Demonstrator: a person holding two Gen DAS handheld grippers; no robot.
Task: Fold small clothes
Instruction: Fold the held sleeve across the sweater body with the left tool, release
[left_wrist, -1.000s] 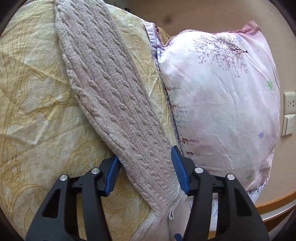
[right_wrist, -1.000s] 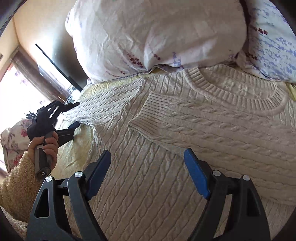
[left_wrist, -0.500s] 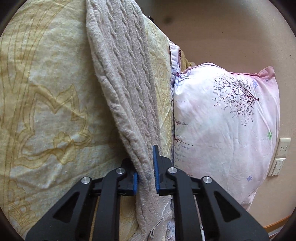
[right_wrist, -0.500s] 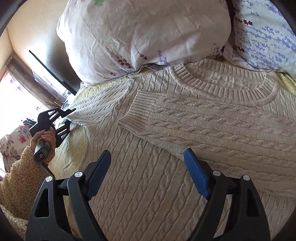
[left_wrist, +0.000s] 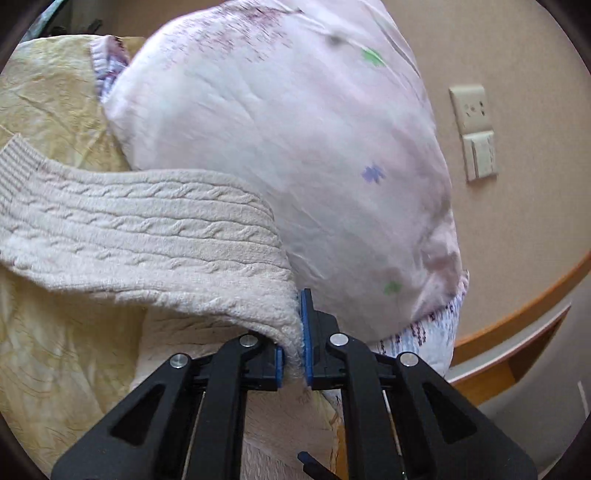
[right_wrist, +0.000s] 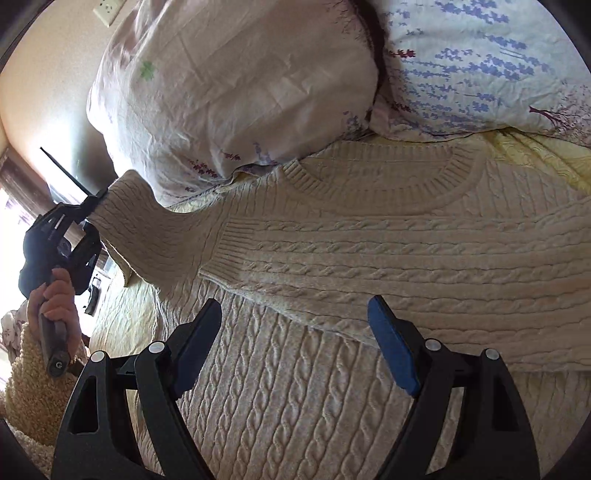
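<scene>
One sleeve (left_wrist: 147, 236) is pinched in the left tongs (left_wrist: 293, 354), lifted beside a pillow (left_wrist: 295, 147). Right tongs (right_wrist: 295, 343) hang spread over the sweater (right_wrist: 295, 406) on the bed (right_wrist: 535, 155); the other sleeve (right_wrist: 369, 266) lies folded across, body unfolded.

Floral pillows (left_wrist: 295, 155), yellow bedspread (left_wrist: 55, 118), wall sockets (left_wrist: 474, 133)

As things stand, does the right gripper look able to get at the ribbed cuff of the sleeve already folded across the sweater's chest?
Probably yes. The right gripper is open and holds nothing, and the cuff lies exposed on the sweater just beyond its fingers, with nothing over it.
</scene>
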